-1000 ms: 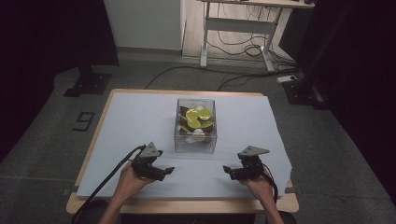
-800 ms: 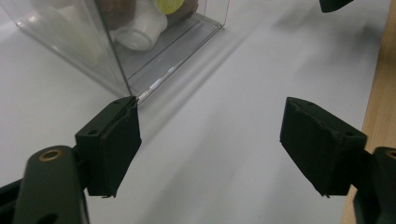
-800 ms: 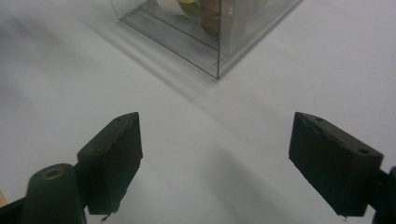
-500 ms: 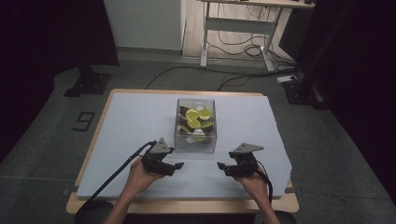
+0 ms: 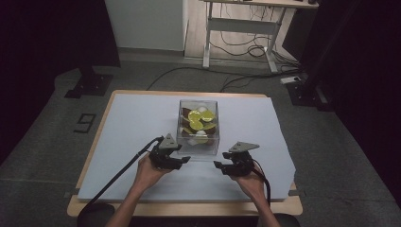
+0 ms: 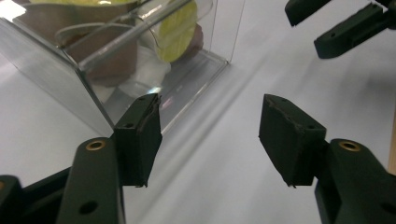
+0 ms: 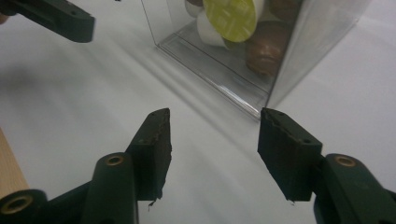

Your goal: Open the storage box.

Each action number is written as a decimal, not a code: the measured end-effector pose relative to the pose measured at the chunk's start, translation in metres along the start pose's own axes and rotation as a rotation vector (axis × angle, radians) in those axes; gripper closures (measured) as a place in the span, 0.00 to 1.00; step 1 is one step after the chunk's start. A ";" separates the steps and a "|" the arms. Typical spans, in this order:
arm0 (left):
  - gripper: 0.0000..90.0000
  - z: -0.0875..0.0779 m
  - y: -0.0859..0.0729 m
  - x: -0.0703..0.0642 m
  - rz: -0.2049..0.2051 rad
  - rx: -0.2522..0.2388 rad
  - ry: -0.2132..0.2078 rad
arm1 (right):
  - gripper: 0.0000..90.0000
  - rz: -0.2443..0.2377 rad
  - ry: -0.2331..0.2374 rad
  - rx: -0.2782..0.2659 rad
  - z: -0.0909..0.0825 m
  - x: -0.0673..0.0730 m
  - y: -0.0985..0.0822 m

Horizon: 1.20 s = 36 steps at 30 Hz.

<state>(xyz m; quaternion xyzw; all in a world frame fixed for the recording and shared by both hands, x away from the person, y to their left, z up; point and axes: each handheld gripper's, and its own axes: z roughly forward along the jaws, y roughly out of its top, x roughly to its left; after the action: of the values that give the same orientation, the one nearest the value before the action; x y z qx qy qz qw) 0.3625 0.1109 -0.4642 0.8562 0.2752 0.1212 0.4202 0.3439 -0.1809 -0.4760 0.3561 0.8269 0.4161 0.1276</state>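
- High view: the clear box [image 5: 198, 126] sits on the counter [image 5: 132, 123] just ahead of both tongs and between them. The left tongs [image 5: 183, 160] are off its near left corner, the right tongs [image 5: 218, 165] off its near right corner. The left looks a touch nearer. The box is full of yellow-green discs [image 5: 195, 116] plus some brown and white ones.
- Left gripper view: the left tongs [image 6: 210, 137] have just been closing, yet they're about half open with nothing between the jaws. The box [image 6: 60, 70] corner is right beyond the left jaw, not touching as far as I can tell. The other tongs show top right.
- Right gripper view: same deal. The right tongs [image 7: 214, 144] have just been closing, half open and empty. The box [image 7: 299, 51] edge stands just past the right jaw.
- My guess: the next move is both tongs coming at the box from either side.
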 end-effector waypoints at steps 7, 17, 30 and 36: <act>0.49 0.006 0.006 0.005 -0.027 -0.024 -0.016 | 0.54 -0.006 0.019 -0.009 0.009 0.003 0.012; 0.53 0.013 0.013 0.008 -0.049 -0.041 0.008 | 0.61 -0.041 0.003 -0.017 0.021 0.009 0.027; 0.71 0.024 0.016 0.007 -0.031 -0.040 0.069 | 0.78 0.010 -0.065 -0.059 0.035 0.004 0.035; 0.77 0.027 0.016 0.009 -0.046 -0.050 0.080 | 0.84 0.025 -0.076 -0.085 0.039 0.001 0.038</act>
<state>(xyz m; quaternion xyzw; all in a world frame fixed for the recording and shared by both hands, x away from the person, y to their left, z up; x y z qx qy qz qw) 0.3876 0.0903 -0.4685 0.8332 0.3084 0.1525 0.4329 0.3814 -0.1417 -0.4711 0.3763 0.7985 0.4385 0.1685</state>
